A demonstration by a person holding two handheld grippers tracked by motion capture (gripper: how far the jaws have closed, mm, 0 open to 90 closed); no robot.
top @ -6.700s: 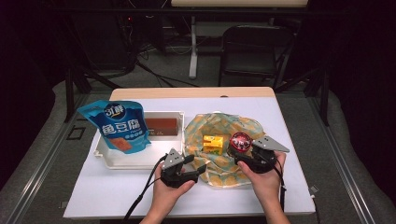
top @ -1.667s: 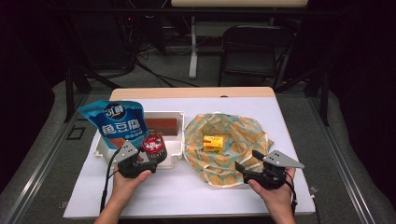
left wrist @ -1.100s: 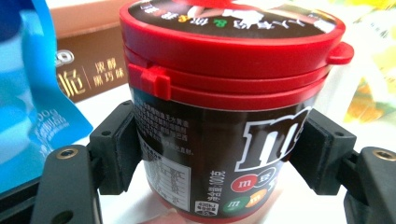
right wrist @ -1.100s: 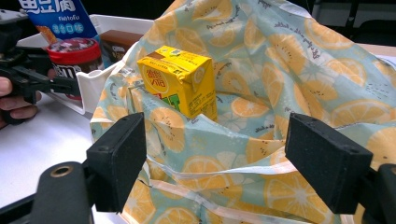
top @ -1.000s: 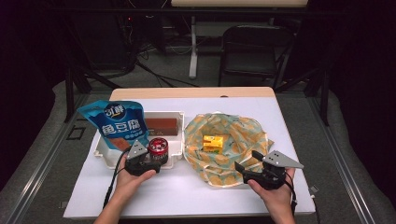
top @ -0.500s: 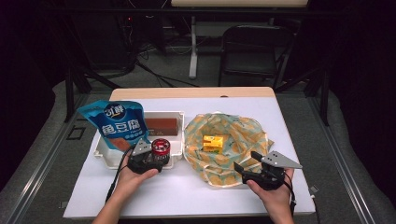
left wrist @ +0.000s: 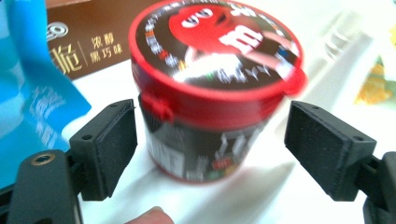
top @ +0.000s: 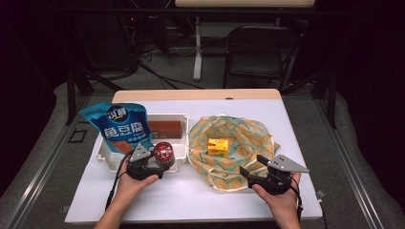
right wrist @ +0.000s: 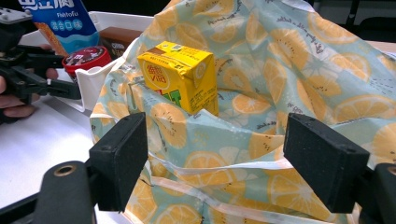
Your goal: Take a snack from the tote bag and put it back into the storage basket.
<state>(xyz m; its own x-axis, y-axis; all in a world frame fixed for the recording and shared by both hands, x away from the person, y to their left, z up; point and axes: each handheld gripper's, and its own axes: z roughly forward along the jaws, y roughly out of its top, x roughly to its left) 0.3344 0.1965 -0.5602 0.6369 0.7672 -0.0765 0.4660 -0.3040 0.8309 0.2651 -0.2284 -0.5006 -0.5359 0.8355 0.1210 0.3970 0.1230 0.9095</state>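
A red-lidded candy tub (top: 164, 151) stands in the front right corner of the white tray (top: 177, 117). My left gripper (top: 154, 160) is just in front of it, and in the left gripper view the tub (left wrist: 210, 70) sits between the spread jaws of this gripper (left wrist: 217, 140) with a gap on each side. An orange-patterned cloth bag (top: 239, 138) lies open with a yellow drink carton (top: 217, 145) on it. My right gripper (top: 250, 166) hovers open at the bag's front right edge, and its own view (right wrist: 219, 154) faces the carton (right wrist: 180, 79).
A blue snack pouch (top: 122, 129) leans in the tray's left part, with a brown box (top: 165, 129) at the tray's back. The white table (top: 191, 200) has free room along its front. A black chair (top: 260, 47) stands beyond the far edge.
The tub went from the right gripper over the bag to the left gripper, which carried it to the tray's front right corner. The left jaws now stand apart from it.
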